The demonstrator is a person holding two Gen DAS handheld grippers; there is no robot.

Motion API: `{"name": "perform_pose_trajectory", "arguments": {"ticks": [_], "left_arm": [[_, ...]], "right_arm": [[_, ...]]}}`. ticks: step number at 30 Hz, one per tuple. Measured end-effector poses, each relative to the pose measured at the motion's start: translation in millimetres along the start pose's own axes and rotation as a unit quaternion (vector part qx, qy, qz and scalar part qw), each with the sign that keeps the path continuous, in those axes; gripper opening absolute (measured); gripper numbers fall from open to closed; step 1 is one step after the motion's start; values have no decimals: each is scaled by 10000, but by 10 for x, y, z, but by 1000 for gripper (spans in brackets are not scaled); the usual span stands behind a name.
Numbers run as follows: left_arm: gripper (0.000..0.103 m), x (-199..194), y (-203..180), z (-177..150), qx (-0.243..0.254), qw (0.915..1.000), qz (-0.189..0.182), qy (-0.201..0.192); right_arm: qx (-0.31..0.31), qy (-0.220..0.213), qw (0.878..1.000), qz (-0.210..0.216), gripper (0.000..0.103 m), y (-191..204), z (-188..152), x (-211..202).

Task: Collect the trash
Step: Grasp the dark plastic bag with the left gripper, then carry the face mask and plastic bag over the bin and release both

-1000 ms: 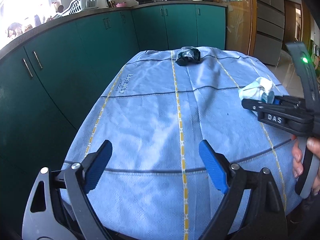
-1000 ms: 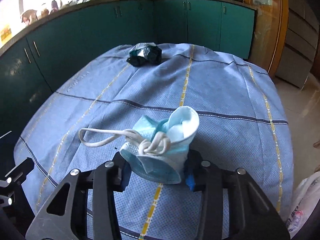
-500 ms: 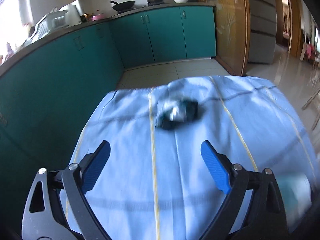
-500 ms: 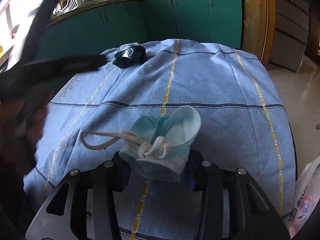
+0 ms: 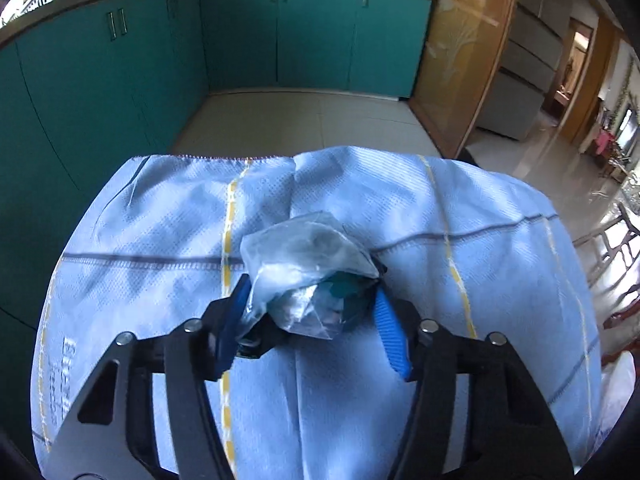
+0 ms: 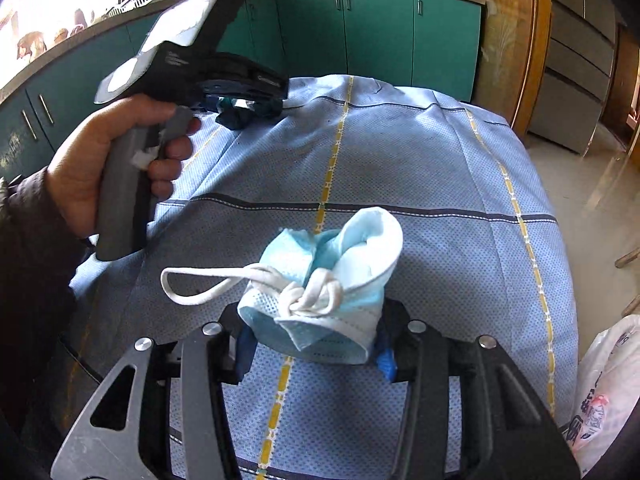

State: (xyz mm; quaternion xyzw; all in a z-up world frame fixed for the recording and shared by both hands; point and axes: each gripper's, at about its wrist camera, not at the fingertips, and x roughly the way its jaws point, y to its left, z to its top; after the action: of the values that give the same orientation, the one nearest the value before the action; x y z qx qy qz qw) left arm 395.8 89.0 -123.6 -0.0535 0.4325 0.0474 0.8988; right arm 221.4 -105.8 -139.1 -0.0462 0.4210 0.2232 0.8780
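Observation:
My left gripper [image 5: 310, 300] is shut on a crumpled clear-and-dark-green wrapper [image 5: 308, 276] at the far end of the table with the blue cloth [image 5: 160, 240]. In the right wrist view the left gripper [image 6: 256, 88] shows at the far left over the same wrapper [image 6: 240, 114]. My right gripper [image 6: 312, 344] is shut on a crumpled light blue face mask [image 6: 332, 272] and holds it above the cloth [image 6: 420, 168]; a white ear loop [image 6: 192, 284] hangs out to the left.
A white plastic bag [image 6: 600, 400] hangs at the table's right edge. Teal kitchen cabinets [image 5: 120, 60] run along the left and back. A tiled floor [image 5: 304, 120] lies beyond the table's far edge.
My left gripper has moved forward to the far end of the table and shut on the wrapper. My right gripper has kept hold of the mask and barely moved.

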Motion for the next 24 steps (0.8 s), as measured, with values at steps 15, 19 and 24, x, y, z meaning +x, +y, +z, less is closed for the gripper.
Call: {"name": "perform_pose_trajectory", "arguments": {"ticks": [15, 19, 24], "left_arm": [[58, -1558, 28, -1565, 337, 9960, 405, -718], [58, -1764, -29, -1927, 337, 9979, 170, -526], [58, -1879, -172, -2191, 548, 9973, 24, -496]], "right_arm": [[132, -396, 9989, -204, 47, -34, -306, -415], [151, -401, 9989, -176, 47, -16, -523, -697], [191, -322, 9988, -305, 47, -5, -704, -896]]}}
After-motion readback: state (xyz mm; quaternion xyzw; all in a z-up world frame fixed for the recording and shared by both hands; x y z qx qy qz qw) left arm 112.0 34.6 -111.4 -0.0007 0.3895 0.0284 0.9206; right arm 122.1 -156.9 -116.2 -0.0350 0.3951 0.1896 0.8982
